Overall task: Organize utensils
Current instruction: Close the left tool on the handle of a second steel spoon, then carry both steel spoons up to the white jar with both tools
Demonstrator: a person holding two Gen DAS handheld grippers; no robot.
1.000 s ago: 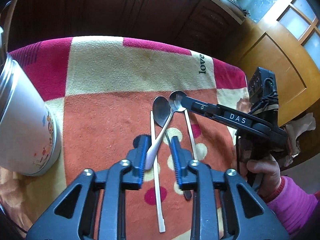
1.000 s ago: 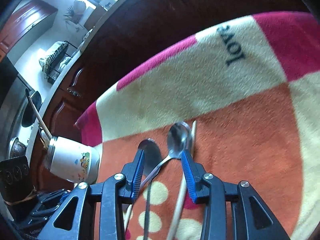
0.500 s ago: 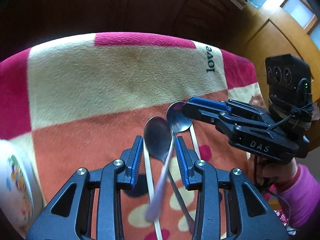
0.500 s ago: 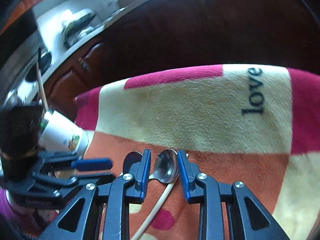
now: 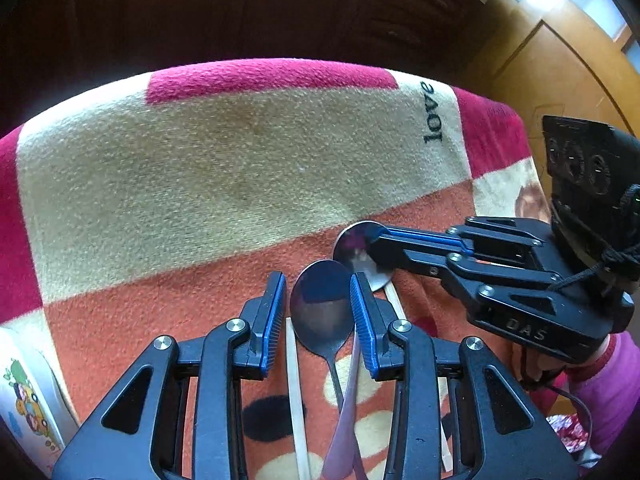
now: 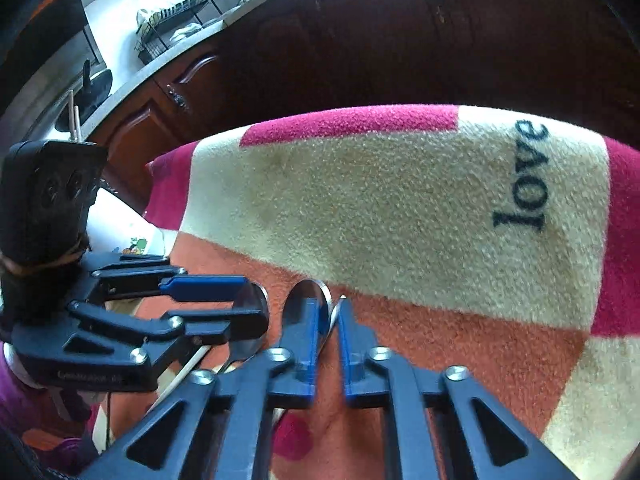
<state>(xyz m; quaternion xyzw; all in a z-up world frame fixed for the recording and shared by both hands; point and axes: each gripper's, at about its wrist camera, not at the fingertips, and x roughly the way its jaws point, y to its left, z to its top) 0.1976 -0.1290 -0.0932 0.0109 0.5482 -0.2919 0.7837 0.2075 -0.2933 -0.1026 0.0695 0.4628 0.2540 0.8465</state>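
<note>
Two steel spoons lie crossed on the patchwork blanket (image 5: 240, 180). The left spoon's bowl (image 5: 320, 312) sits between the fingers of my left gripper (image 5: 318, 284), which is open, with a gap at the left pad. The second spoon's bowl (image 5: 352, 244) is pinched at its rim by my right gripper (image 5: 378, 246), which reaches in from the right, rolled on its side, its jaws closing tight. In the right wrist view that rim (image 6: 330, 308) runs between the fingers of the right gripper (image 6: 331, 307); the left gripper (image 6: 250, 302) is at the left. A pale lilac handle (image 5: 348, 400) crosses the first spoon's thin stem.
White sticks (image 5: 294, 380) lie beside the spoons. A white cup with cartoon print (image 5: 24, 400) stands at the left edge. The blanket's far edge drops off toward dark wooden cabinets (image 5: 320, 8). A hand in a pink sleeve (image 5: 600, 392) holds the right gripper.
My left gripper moved forward from the handles to straddle the first spoon's bowl. The right gripper rolled onto its side and closed on the second spoon's bowl.
</note>
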